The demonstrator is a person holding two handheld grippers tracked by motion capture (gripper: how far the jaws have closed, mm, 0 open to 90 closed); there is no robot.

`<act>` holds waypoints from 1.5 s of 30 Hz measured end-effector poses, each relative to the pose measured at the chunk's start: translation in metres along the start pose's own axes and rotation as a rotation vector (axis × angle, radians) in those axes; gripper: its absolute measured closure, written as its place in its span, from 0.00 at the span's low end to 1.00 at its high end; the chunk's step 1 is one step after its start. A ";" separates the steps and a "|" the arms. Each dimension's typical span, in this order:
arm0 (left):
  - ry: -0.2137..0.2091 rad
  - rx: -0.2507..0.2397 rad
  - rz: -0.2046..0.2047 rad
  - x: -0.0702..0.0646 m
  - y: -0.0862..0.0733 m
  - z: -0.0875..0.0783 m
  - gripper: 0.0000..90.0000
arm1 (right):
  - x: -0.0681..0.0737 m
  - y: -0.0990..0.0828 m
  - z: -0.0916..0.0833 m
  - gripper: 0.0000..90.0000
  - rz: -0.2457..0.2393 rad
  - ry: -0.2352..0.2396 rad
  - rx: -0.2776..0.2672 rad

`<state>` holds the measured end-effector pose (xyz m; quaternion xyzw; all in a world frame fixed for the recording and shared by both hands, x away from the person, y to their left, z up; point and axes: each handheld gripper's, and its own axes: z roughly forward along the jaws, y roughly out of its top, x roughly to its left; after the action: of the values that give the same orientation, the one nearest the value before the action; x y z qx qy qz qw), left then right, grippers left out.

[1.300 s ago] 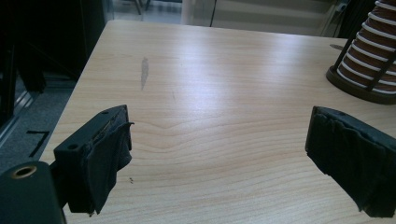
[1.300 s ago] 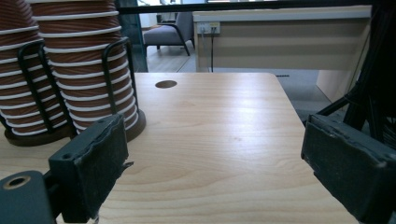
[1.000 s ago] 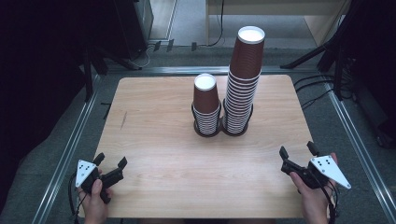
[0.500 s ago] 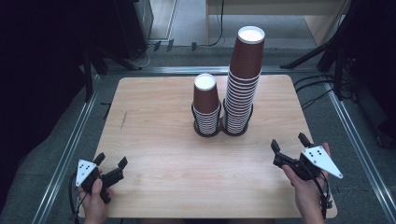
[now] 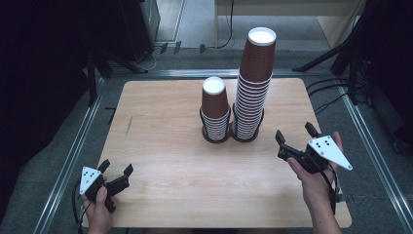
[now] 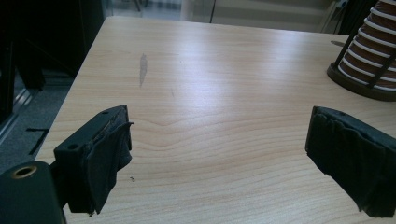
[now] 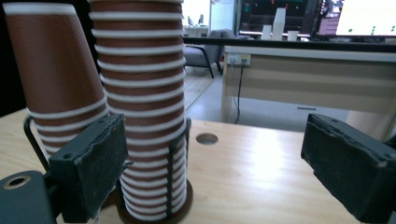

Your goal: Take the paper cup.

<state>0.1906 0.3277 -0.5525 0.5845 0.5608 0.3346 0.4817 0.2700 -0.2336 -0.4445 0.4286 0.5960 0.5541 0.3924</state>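
While both claws hang spread and empty over the pale wooden surface [image 5: 165, 146], we size up what the right one is angling toward. Biggest first: the tall stack of brown paper cups with white rims [image 5: 255, 85], nested upside down in a dark wire holder with a round base, at the far middle of the surface. Touching or just beside it on the left sits the shorter stack of the same brown cups [image 5: 215, 109], in its own holder.

We judge these feather-light and thin-walled: a hard squeeze will likely crumple a cup, and the tall column looks tippy if nudged sideways. Nested cups tend to cling, so a pull may drag two along. Our pick is the top cup's side wall, above the next rim down, pinched gently and lifted straight up.

Our right claw [image 5: 293, 138] is near the tall stack's base, jaws wide, nothing between them; in the right gripper view the column stands just past its left jaw. Our left claw [image 5: 117, 168] waits at the near left corner, jaws apart, well away from the cups.
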 end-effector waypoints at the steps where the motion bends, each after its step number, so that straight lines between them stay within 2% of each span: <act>1: 0.000 0.000 0.000 0.000 0.000 0.000 0.08 | 0.000 0.000 0.000 0.08 0.000 0.000 0.000; 12: -0.004 0.002 0.008 0.000 0.000 0.000 0.08 | 0.019 0.033 0.025 0.08 -0.002 0.039 -0.053; 21: -0.006 0.003 0.009 -0.001 0.000 0.001 0.08 | 0.029 0.047 0.038 0.08 -0.007 0.062 -0.060; 30: -0.013 0.004 0.008 0.000 0.000 0.001 0.08 | 0.039 0.062 0.050 0.08 0.007 0.061 -0.084; 37: -0.018 0.004 0.009 0.000 0.000 0.001 0.08 | 0.044 0.074 0.058 0.07 0.019 0.083 -0.086; 45: -0.023 0.008 0.007 0.000 0.000 0.001 0.08 | 0.048 0.086 0.067 0.07 0.025 0.074 -0.096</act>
<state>0.1919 0.3279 -0.5525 0.5922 0.5545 0.3275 0.4844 0.3243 -0.1648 -0.3632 0.3957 0.5774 0.6026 0.3833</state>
